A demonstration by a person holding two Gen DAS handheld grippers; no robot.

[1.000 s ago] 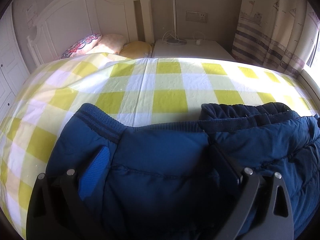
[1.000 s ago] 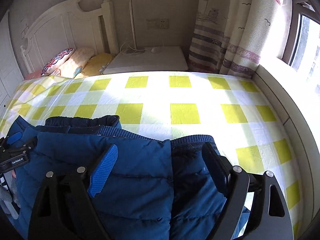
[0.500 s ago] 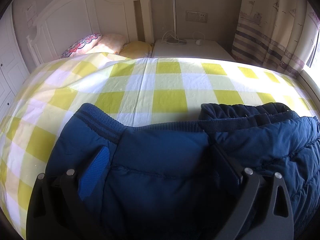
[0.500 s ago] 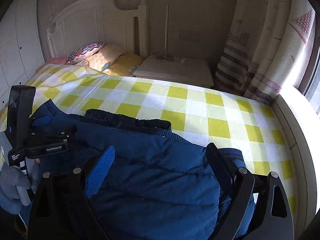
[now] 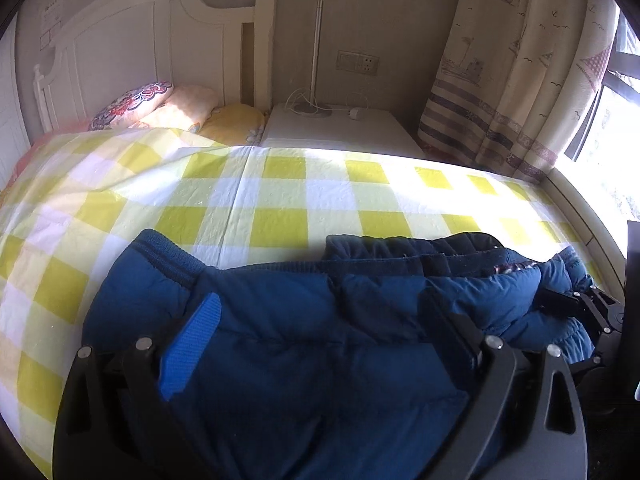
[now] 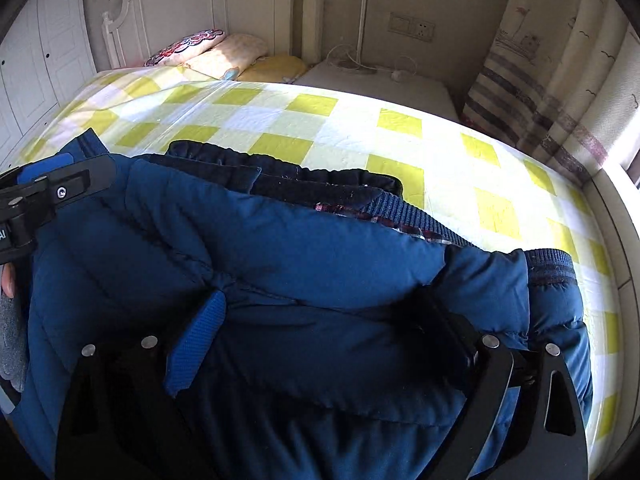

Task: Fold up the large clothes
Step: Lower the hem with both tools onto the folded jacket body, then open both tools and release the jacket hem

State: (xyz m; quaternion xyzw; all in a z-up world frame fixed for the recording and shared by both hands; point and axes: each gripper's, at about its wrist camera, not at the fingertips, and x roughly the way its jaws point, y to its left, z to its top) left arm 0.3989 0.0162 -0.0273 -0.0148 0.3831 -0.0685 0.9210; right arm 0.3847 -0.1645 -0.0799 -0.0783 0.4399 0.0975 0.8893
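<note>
A big blue puffy jacket (image 5: 304, 344) lies on a bed with a yellow and white checked sheet (image 5: 280, 192). The jacket sits at the near side of the bed, and part of it is folded over on itself. Its ribbed hem (image 6: 412, 208) shows along the top edge, with a darker lining poking out under it.

The left hand-held gripper (image 5: 320, 320) is low over the jacket. Its two fingers stand far apart, with a wide piece of the jacket between them. The blue pad (image 5: 192, 348) is on the left side. I cannot tell if the pads press on the cloth or just rest beside it, because the jacket bulges up and hides the tips.

The right hand-held gripper (image 6: 320, 320) is also over the jacket, nearer the window side. Its jaws are opening, and the puffy cloth is between them. In its view you can see the left hand-held gripper at the left edge, with a fingertip (image 6: 8, 280) and a grey sleeve (image 6: 12, 336) of the person below it.

At the far end of the bed are a white headboard (image 5: 140, 60) and some pillows (image 5: 168, 108). Beside them stands a white desk (image 5: 340, 128) with a lamp pole (image 5: 316, 52) and a cord on it. A striped curtain (image 5: 520, 80) hangs by the bright window.
</note>
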